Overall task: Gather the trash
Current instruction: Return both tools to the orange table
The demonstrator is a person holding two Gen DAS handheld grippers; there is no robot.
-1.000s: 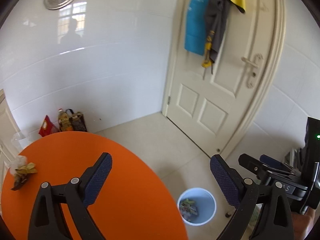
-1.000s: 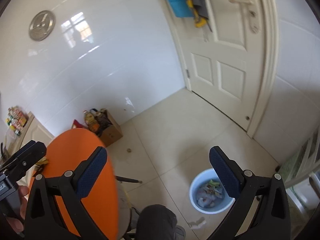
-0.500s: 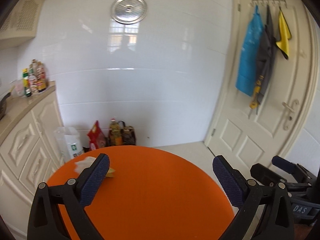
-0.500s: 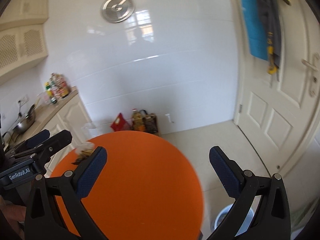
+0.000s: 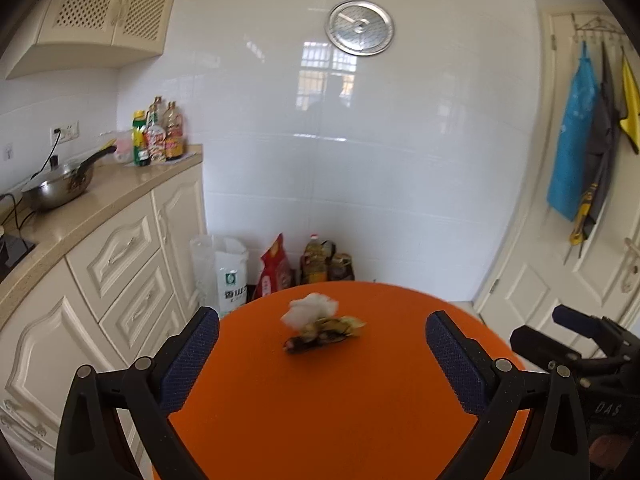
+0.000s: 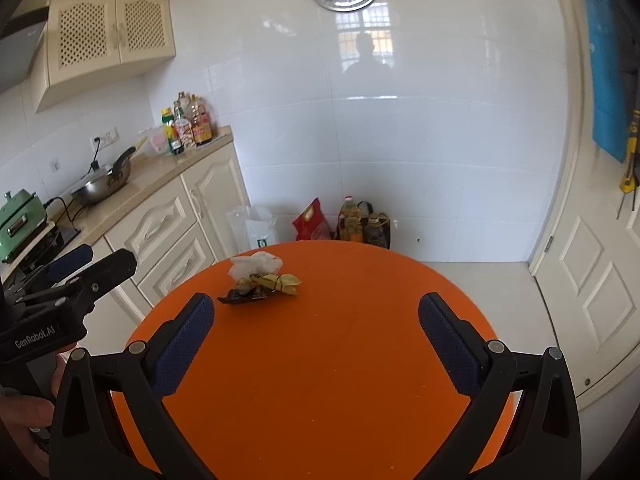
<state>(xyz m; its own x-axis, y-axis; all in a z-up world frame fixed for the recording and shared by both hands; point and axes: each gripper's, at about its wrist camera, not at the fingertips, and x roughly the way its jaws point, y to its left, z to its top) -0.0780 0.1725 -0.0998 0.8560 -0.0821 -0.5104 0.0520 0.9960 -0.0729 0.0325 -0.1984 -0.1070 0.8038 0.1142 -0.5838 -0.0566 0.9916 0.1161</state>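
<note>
1. Surface: round orange table (image 5: 340, 400) fills the lower centre of both wrist views. The top is bare except for one small heap of trash.
2. Trash: crumpled white tissue (image 5: 309, 314) touching a clump of yellow-brown peels and dark scraps (image 5: 326, 332). It lies on the far part of the table, just above centre frame in the left wrist view and left of centre in the right wrist view. The left view is slightly blurred here.
3. Left gripper (image 5: 322, 356): fingers spread wide, nothing between the blue pads (image 5: 192, 354). It hovers over the near half of the table, and the trash sits beyond the tips, apart from them.
4. Right gripper (image 6: 316, 340): also spread wide and holding nothing, over the table, with the trash ahead and to the left.
5. Room, left of frame: cream cabinets (image 6: 168, 220) with a beige countertop (image 5: 72, 216). On it stand a steel pan (image 5: 60, 186) and a cluster of condiment bottles (image 5: 158, 134).
6. Back wall: glossy white tiles (image 5: 360, 160), and a round metal lid (image 5: 359, 27) hangs high on it.
7. Floor at the wall foot: white bag (image 5: 230, 272), red bag (image 5: 276, 266), oil bottles (image 6: 352, 220).
8. Right of frame: white panelled door (image 5: 580, 280) with a blue apron (image 5: 570, 148) hanging from hooks.
</note>
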